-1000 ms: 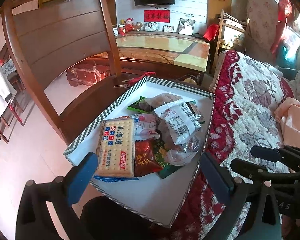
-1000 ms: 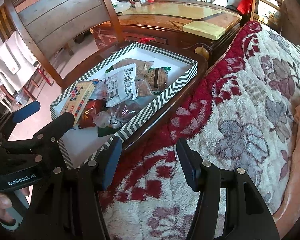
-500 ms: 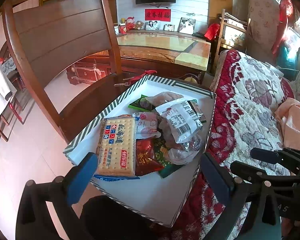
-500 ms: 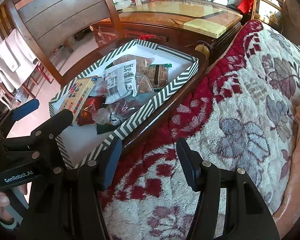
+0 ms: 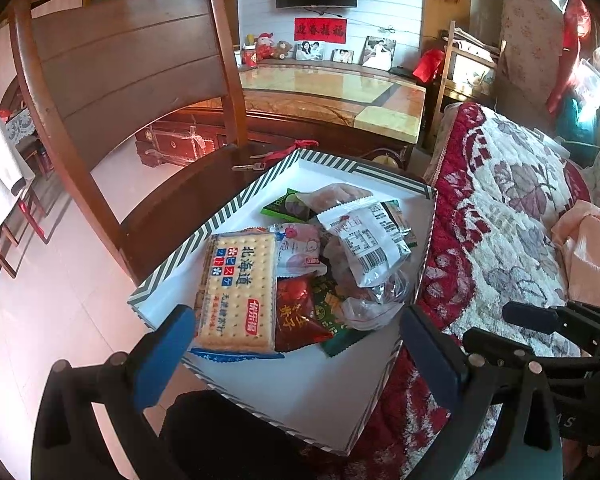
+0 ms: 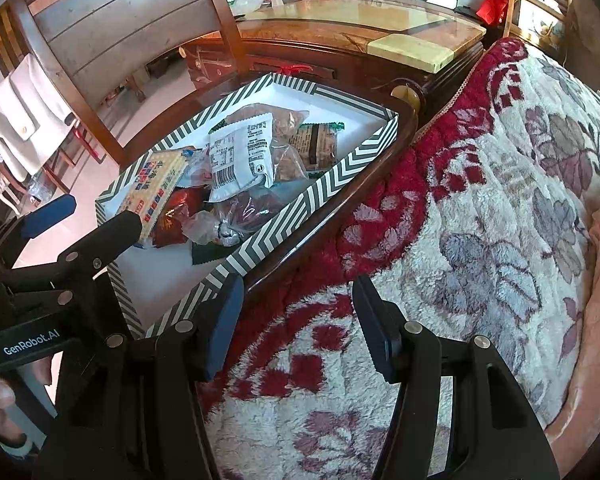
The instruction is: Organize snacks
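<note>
Snacks sit heaped in the striped box [image 5: 352,166] on the chair; over the last second nothing there shifted, so sorting stands where it stood. My left gripper [image 5: 296,344] hovers spread over the near box edge, beside the cracker pack [image 5: 240,288].

From the right wrist, my right gripper [image 6: 298,320] hangs spread, empty, above the blanket [image 6: 500,200] beside the box [image 6: 308,204].

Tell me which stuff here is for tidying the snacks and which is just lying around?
For the job:
striped box
cracker pack
red snack packet
white barcode packet
left gripper, open
right gripper, open

Just lying about:
flowered blanket
wooden chair
keys
</note>
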Tool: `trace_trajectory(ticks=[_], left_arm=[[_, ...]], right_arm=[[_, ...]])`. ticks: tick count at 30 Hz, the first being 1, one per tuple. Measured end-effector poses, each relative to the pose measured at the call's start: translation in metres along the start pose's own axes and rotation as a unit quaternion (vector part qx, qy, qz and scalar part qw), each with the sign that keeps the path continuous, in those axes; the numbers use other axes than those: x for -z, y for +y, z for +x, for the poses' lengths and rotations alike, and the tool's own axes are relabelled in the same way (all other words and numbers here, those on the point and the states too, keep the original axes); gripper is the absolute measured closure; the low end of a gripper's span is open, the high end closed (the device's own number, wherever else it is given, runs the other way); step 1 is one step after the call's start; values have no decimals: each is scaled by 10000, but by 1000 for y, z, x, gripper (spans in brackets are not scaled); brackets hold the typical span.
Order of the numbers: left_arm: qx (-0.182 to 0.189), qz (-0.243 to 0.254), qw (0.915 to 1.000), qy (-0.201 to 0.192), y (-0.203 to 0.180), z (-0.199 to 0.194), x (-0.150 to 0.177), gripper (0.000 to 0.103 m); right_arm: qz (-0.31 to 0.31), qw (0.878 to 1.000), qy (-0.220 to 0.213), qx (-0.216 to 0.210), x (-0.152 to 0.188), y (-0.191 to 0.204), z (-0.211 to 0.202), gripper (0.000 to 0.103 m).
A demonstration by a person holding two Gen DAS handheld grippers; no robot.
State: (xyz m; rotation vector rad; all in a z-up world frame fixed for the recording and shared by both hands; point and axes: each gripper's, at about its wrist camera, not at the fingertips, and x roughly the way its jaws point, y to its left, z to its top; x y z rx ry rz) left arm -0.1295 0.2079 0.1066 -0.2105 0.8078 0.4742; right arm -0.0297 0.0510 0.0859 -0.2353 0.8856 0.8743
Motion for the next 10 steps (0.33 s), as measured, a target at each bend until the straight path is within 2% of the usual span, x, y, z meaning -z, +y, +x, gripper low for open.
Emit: trace_trajectory(ticks=[10], left_arm=[[-115,62,9999,-66,-3,-1,0,0]], right_arm=[[43,10000,-53,4,1,-3,-2,46]])
